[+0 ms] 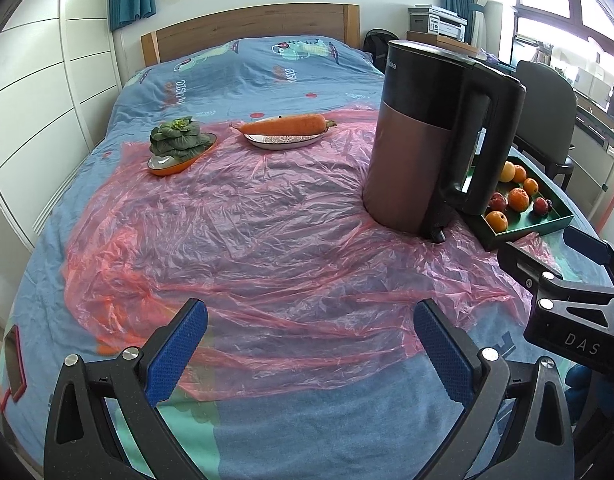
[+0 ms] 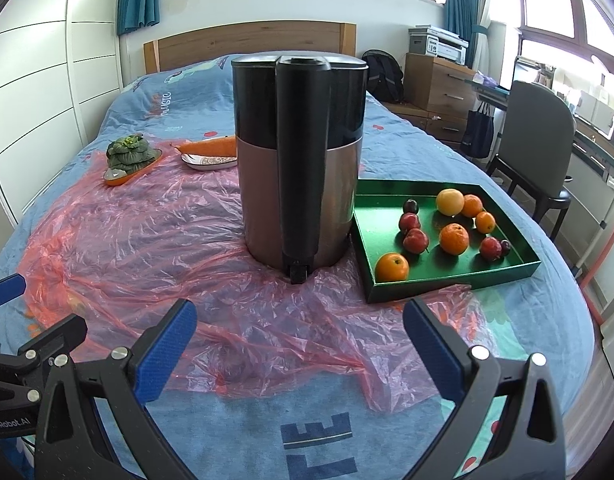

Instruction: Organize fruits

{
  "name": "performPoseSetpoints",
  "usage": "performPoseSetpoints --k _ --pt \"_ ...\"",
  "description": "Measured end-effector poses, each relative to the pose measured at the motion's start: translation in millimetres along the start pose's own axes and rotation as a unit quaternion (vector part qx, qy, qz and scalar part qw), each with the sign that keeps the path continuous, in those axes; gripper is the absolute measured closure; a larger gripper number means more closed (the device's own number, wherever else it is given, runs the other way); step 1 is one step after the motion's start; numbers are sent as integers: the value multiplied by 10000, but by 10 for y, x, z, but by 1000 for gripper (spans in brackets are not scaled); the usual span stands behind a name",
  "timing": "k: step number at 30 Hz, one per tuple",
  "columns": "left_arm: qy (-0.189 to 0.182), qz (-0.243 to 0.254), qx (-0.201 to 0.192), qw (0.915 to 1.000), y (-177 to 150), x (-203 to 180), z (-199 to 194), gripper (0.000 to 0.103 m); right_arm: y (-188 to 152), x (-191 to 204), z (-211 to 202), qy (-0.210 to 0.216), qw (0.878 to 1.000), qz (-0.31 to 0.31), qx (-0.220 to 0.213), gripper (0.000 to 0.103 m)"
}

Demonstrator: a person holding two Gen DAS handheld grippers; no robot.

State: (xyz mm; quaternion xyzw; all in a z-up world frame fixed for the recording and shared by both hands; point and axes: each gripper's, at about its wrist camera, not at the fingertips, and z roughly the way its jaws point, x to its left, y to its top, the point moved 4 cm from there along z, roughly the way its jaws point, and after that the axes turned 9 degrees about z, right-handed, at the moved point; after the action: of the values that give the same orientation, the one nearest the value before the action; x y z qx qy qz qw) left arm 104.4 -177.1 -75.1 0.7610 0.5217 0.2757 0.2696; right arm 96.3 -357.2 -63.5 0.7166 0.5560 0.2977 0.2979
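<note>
Currently the fruit lies loose in the green tray (image 2: 447, 276), which sits on the bed at about 2 o'clock from the right gripper (image 2: 299, 344) and just beside the kettle (image 2: 303, 160). Both grippers hover above the pink plastic sheet (image 2: 147, 240) with fingers spread wide and nothing between them; the left gripper (image 1: 311, 344) has the tray far off at 2 o'clock, partly hidden by the kettle.

Handling, as judged:
- Oranges (image 2: 453, 239): firm, round, likely to roll. Close the pads across the widest part.
- Small red fruits (image 2: 415, 240): smooth, lighter, probably easier to bruise. Use light pressure; some carry stems.
- Large pale yellow fruit (image 2: 450, 201), at the tray's far side: widest and probably heaviest; it touches a neighbouring orange, leaving little finger clearance.
- Nearest orange (image 2: 392, 267), in the tray's near corner: the tray wall crowds one finger.

Legible writing:
- Kettle: "idea", start of the word hidden.
- Gripper bodies: "DAS" and "enRobot.AI", both cut off.
- Bedcover (image 2: 407, 148): "MUSIC" and large blue block letters, incomplete.
</note>
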Motion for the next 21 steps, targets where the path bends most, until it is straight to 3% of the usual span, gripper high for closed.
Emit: performPoseSetpoints --k 21 --pt "-34 -81 13 10000 126 -228 131 2 63 -183 60 -159 9998 106 -69 0"
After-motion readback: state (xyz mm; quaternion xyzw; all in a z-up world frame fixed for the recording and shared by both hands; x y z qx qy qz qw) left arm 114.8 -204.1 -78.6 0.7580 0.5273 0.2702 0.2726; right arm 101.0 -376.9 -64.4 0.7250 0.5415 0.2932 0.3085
